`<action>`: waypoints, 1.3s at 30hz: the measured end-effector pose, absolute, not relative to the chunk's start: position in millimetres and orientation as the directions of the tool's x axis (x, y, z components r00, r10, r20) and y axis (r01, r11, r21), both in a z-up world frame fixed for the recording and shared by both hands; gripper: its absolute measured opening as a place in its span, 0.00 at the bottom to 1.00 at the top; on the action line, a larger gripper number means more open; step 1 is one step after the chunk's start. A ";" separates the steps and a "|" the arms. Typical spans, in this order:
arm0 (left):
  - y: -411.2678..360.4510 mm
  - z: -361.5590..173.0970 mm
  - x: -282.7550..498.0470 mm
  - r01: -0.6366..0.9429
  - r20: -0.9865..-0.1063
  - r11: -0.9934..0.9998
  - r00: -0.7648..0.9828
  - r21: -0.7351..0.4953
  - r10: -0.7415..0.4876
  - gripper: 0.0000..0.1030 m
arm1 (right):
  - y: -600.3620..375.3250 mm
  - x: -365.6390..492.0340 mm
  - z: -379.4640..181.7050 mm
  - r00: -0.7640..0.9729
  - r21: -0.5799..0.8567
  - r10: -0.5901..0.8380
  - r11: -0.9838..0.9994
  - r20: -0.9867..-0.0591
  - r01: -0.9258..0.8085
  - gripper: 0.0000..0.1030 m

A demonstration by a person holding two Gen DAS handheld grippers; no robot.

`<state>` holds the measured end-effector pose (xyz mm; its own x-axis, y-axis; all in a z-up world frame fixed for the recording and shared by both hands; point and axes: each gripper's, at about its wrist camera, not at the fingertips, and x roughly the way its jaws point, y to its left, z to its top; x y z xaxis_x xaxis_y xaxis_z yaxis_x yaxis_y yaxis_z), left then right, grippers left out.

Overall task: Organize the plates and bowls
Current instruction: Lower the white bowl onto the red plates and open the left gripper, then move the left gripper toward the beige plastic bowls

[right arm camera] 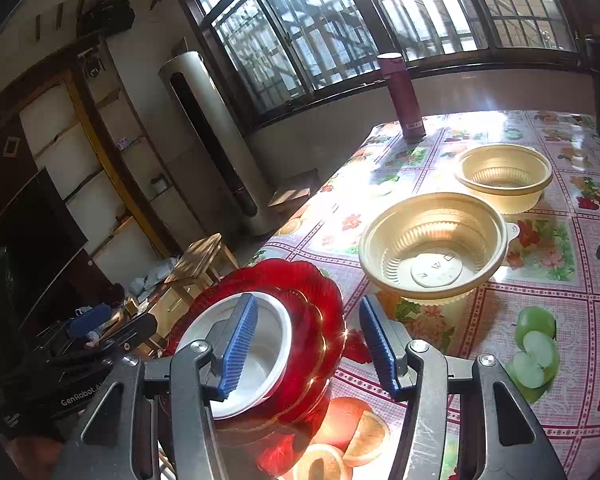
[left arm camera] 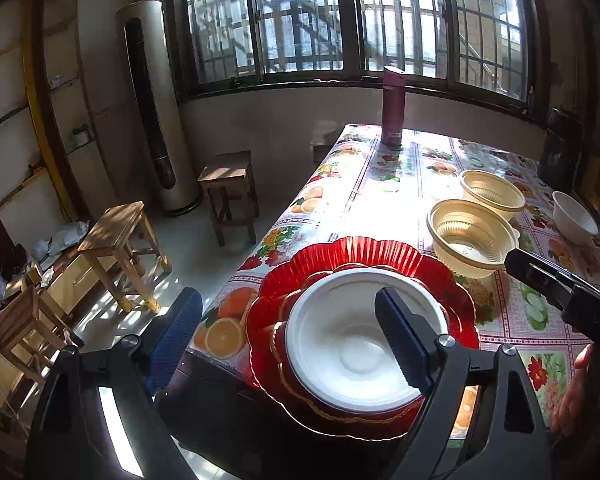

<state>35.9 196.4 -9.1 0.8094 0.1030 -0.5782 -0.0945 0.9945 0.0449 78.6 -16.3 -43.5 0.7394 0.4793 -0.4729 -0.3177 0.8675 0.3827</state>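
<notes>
Both claws, left claw (left arm camera: 288, 340) and right claw (right arm camera: 308, 344), gape empty. One white bowl (left arm camera: 356, 344) sits in two stacked red plates (left arm camera: 452, 292) at the table (left arm camera: 388, 208) edge; two beige bowls (right arm camera: 432, 248) stand at two o'clock.

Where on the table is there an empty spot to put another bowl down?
The biggest bare patch of the table lies between the maroon bottle, the red plates and the two tan bowls. Another free patch is near the front edge, right of the red plates, over the green apple picture. The stack with the white bowl and both grippers is crowded.
</notes>
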 end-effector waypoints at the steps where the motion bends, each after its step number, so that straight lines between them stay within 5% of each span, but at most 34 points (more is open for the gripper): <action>1: 192.7 -5.5 34.4 -0.064 -0.569 0.998 0.820 0.010 0.058 0.98 | -27.4 74.8 -40.8 0.755 0.375 0.464 0.874 -0.462 -0.308 0.62; 6: 158.9 8.1 32.1 0.095 -0.541 0.989 0.829 -0.111 -0.140 1.00 | -88.6 50.3 -23.8 0.825 0.362 0.392 0.898 -0.407 -0.249 0.75; 15: 66.0 13.6 17.7 0.320 -0.568 0.945 0.766 -0.069 -0.301 1.00 | -201.8 -13.7 6.0 0.912 0.374 0.259 0.918 -0.318 -0.130 0.86; 19: 29.8 17.6 -2.7 0.401 -0.573 0.916 0.745 -0.025 -0.342 1.00 | -244.0 -46.1 11.8 0.926 0.408 0.232 0.908 -0.297 -0.096 1.00; 24: -4.7 30.4 -31.2 0.473 -0.569 0.881 0.726 0.004 -0.387 1.00 | -279.8 -90.1 15.1 0.948 0.372 0.070 0.927 -0.311 0.054 1.00; 32: -33.9 55.2 -92.9 0.539 -0.518 0.841 0.733 0.048 -0.441 1.00 | -309.5 -175.1 39.9 0.983 0.383 0.025 0.923 -0.180 0.046 1.00; 39: -38.5 107.2 -148.5 0.568 -0.365 0.808 0.793 0.157 -0.487 1.00 | -307.3 -241.8 85.9 1.000 0.358 0.018 0.934 0.006 -0.019 1.00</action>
